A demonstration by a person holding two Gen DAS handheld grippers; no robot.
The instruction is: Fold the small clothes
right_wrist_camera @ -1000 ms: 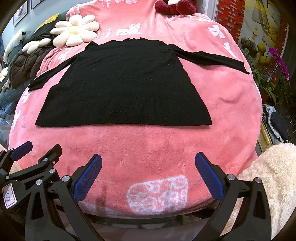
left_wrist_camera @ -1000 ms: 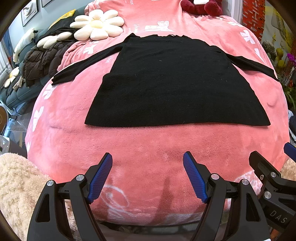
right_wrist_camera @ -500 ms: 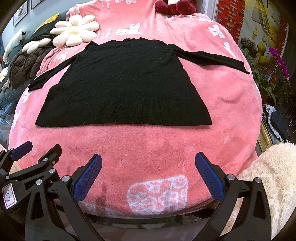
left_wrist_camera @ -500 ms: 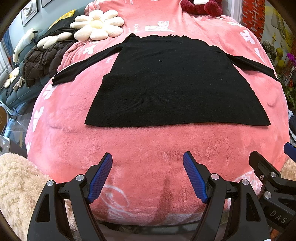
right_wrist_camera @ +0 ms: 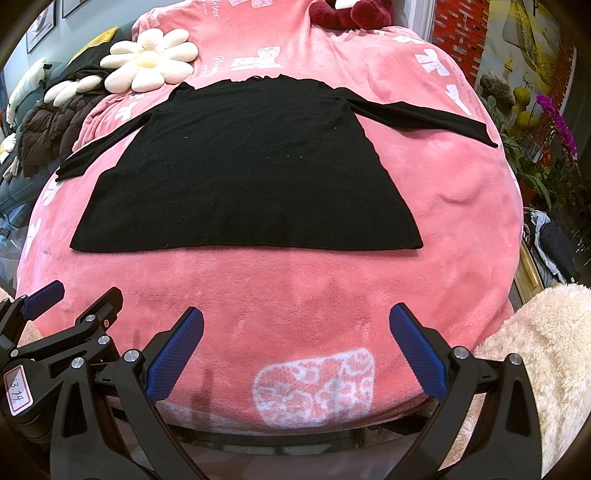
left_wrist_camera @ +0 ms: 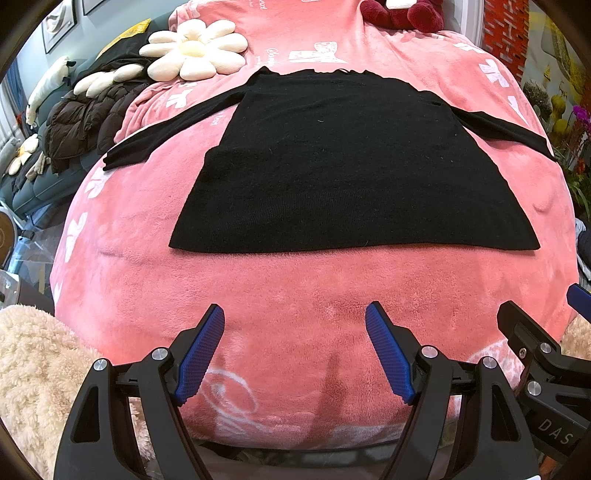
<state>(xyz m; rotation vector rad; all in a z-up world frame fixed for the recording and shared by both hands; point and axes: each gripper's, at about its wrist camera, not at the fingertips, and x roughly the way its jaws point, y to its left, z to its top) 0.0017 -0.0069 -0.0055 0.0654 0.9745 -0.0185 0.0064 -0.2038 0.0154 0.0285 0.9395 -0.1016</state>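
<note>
A black long-sleeved top (left_wrist_camera: 343,166) (right_wrist_camera: 251,173) lies flat on a pink plush blanket (left_wrist_camera: 295,288) (right_wrist_camera: 295,280), hem toward me, both sleeves spread out to the sides. My left gripper (left_wrist_camera: 294,317) hovers open over the blanket, short of the hem, with nothing between its blue pads. My right gripper (right_wrist_camera: 296,319) is likewise open and empty, just this side of the hem. Each gripper shows at the edge of the other's view: the right one (left_wrist_camera: 546,332) and the left one (right_wrist_camera: 62,306).
A flower-shaped cushion (left_wrist_camera: 194,50) (right_wrist_camera: 149,59) and a dark red plush toy (left_wrist_camera: 402,14) sit beyond the collar. A dark puffer jacket (left_wrist_camera: 85,118) lies at the left. Cream fleece (left_wrist_camera: 33,373) (right_wrist_camera: 546,350) flanks the blanket's near edge. Potted plants (right_wrist_camera: 546,122) stand at the right.
</note>
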